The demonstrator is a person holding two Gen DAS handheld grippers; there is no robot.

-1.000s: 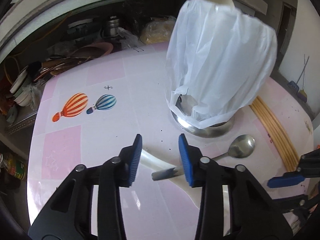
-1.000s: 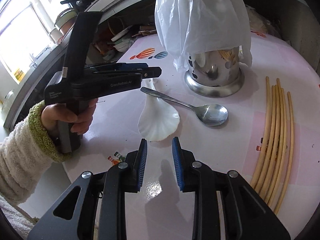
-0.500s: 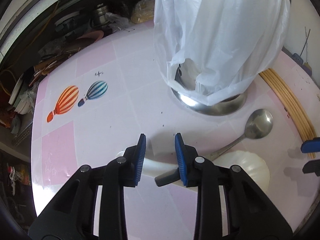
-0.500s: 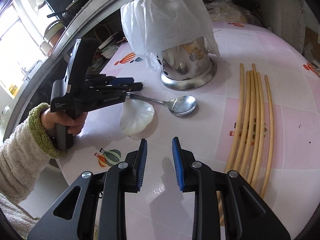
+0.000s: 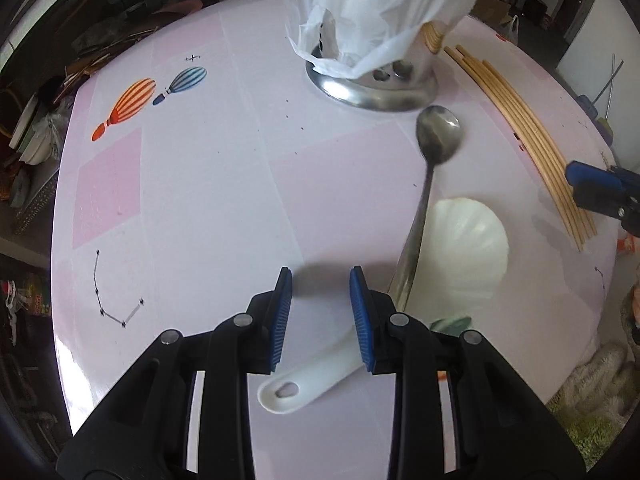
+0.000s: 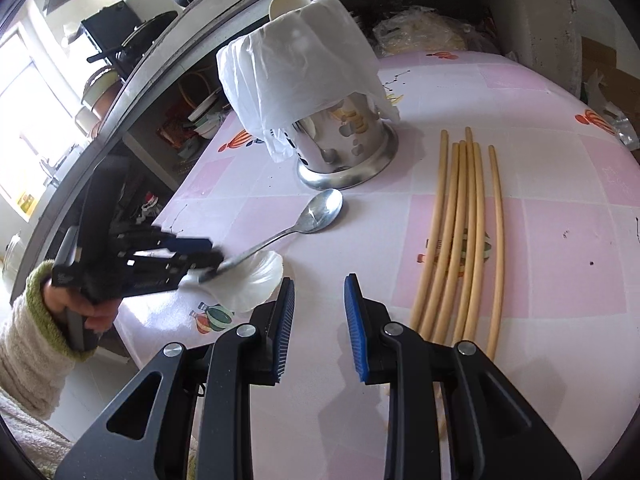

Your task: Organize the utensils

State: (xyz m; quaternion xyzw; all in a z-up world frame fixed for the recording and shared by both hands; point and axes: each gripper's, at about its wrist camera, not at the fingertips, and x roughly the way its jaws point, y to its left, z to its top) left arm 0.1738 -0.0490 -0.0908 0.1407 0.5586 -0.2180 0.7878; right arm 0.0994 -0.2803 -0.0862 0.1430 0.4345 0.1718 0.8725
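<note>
The white rice paddle (image 5: pixel 460 248) lay on the table (image 5: pixel 200 200), its handle under the left gripper (image 5: pixel 320 312), whose jaws stood apart and empty. The metal spoon (image 5: pixel 436 136) crossed it. The right gripper (image 6: pixel 318 316) hovered empty, apart. A careless grab risked knocking the spoon toward the covered holder (image 5: pixel 384 84) beyond.

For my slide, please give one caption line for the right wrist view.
Open right gripper hovers beside chopsticks; left gripper reaches the metal spoon and white rice paddle.
</note>
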